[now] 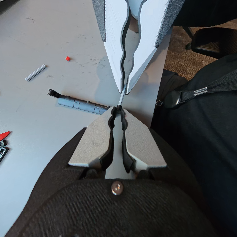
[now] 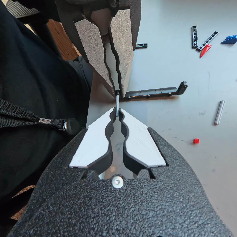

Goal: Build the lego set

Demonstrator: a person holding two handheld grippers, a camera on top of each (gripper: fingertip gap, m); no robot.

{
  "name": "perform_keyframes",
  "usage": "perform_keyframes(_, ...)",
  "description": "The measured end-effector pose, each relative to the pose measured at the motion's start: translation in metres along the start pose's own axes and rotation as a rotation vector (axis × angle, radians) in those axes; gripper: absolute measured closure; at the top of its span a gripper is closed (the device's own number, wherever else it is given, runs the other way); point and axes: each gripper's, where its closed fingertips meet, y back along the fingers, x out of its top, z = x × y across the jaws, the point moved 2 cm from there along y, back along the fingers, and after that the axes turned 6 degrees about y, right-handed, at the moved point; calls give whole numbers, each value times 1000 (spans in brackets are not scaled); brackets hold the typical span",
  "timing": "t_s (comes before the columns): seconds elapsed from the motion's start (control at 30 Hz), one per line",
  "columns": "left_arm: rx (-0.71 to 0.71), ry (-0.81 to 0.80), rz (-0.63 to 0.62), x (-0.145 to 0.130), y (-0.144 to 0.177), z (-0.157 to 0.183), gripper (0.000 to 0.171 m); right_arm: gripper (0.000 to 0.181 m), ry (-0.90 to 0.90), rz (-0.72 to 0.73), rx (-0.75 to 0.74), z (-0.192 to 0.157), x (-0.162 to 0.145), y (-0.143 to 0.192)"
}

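Observation:
My left gripper [image 1: 118,110], with grey fingers, is shut on a small black connector [image 1: 118,107]. My right gripper [image 2: 116,110], with white fingers, is shut on a thin grey axle [image 2: 117,102]. The two grippers face each other tip to tip just above the table near its edge. The axle's free end meets the black connector [image 2: 117,92]. In the left wrist view the right gripper [image 1: 123,90] comes down from the top with the axle [image 1: 121,98]. In the right wrist view the left gripper [image 2: 117,94] comes from the top.
A long black Lego assembly [image 1: 82,103] [image 2: 153,93] lies on the grey table [image 1: 51,38] beside the grippers. A loose grey axle [image 2: 220,112], a small red piece [image 2: 196,140], black plates [image 2: 194,37], a red wedge [image 2: 205,50] and a blue piece [image 2: 229,39] lie farther off. A person in black sits at the table edge. My two grippers' fingertips are within a few centimetres of each other.

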Motion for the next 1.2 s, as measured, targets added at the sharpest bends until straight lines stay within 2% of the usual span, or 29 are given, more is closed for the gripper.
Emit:
perform_keyframes(0.17,13,-7,-16,-1,1,-1,167,180,7,-29,-16,0,2,-1)
perform_keyframes(0.37,4,3,-57,1,0,3,167,179,25,-165,-5,-1,0,2)
perform_keyframes(0.5,20,-18,-49,-1,3,-1,167,177,19,-105,-41,2,0,-2)
perform_keyframes(0.6,60,21,-36,-3,6,-7,167,160,-106,-23,-82,10,-4,5)
perform_keyframes(0.77,74,112,7,-2,5,-9,167,159,-273,103,-167,15,-3,12)
perform_keyframes(0.93,88,96,13,-1,4,-9,166,177,-187,51,-195,11,-11,2)
perform_keyframes(1.03,87,89,9,-5,8,-9,166,165,-162,41,-176,14,-12,2)
perform_keyframes(1.1,95,94,14,-7,10,-11,167,164,-148,23,-181,16,-14,1)
perform_keyframes(1.2,103,105,25,-9,13,-13,167,171,-184,-1,-318,39,-24,13)
